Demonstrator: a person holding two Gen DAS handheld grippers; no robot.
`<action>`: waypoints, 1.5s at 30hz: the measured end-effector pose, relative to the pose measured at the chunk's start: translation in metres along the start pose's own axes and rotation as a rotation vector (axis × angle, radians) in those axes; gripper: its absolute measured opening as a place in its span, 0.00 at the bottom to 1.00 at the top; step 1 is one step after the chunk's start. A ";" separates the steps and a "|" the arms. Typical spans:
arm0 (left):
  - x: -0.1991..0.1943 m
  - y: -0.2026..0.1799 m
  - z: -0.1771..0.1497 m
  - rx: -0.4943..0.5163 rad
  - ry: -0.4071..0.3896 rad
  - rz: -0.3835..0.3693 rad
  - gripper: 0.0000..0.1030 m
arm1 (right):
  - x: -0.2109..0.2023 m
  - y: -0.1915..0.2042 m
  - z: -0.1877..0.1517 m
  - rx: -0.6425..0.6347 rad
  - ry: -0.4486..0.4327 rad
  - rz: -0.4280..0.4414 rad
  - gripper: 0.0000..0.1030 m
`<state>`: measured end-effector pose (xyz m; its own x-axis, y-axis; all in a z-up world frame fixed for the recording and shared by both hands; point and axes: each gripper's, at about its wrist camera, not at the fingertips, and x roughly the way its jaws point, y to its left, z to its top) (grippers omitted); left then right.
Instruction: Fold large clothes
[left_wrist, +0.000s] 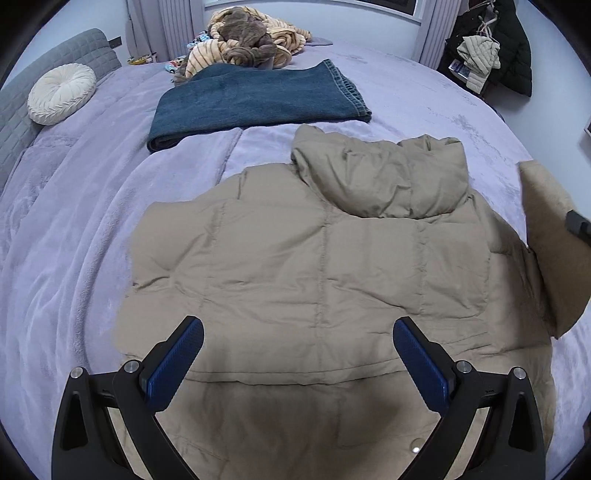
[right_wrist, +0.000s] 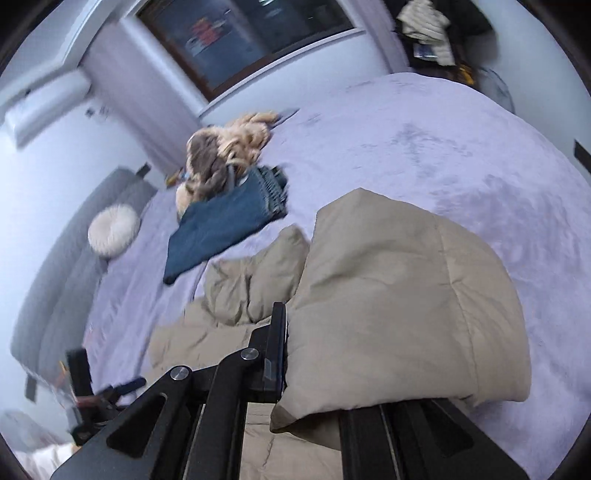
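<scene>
A beige puffer jacket (left_wrist: 314, 266) lies back up on the lilac bed, hood (left_wrist: 384, 173) at the far end. My left gripper (left_wrist: 298, 332) is open and empty just above the jacket's lower back. My right gripper (right_wrist: 332, 354) is shut on the jacket's right sleeve (right_wrist: 399, 314) and holds it lifted off the bed; the sleeve drapes over the far finger and hides it. The lifted sleeve (left_wrist: 550, 243) also shows at the right edge of the left wrist view, with a bit of the right gripper beside it.
Folded blue jeans (left_wrist: 255, 99) lie beyond the hood. A pile of striped and brown clothes (left_wrist: 251, 37) sits at the far edge. A round white cushion (left_wrist: 61, 92) rests by the grey headboard (left_wrist: 22, 110). Coats (left_wrist: 491, 48) hang at far right.
</scene>
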<state>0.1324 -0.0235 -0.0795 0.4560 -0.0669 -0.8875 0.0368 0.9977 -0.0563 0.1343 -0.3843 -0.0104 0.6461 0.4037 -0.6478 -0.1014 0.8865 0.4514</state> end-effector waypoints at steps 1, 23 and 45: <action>0.002 0.007 -0.001 -0.001 0.002 0.004 1.00 | 0.016 0.017 -0.012 -0.050 0.033 -0.012 0.07; 0.029 0.039 0.015 -0.054 0.012 -0.165 1.00 | 0.037 -0.040 -0.078 0.345 0.140 -0.085 0.77; 0.031 0.102 0.023 -0.359 0.075 -0.719 1.00 | 0.131 0.117 -0.103 -0.048 0.381 0.117 0.39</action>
<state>0.1708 0.0755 -0.1027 0.3682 -0.7056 -0.6055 0.0046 0.6526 -0.7577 0.1295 -0.2043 -0.1054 0.3018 0.5497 -0.7789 -0.1984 0.8353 0.5127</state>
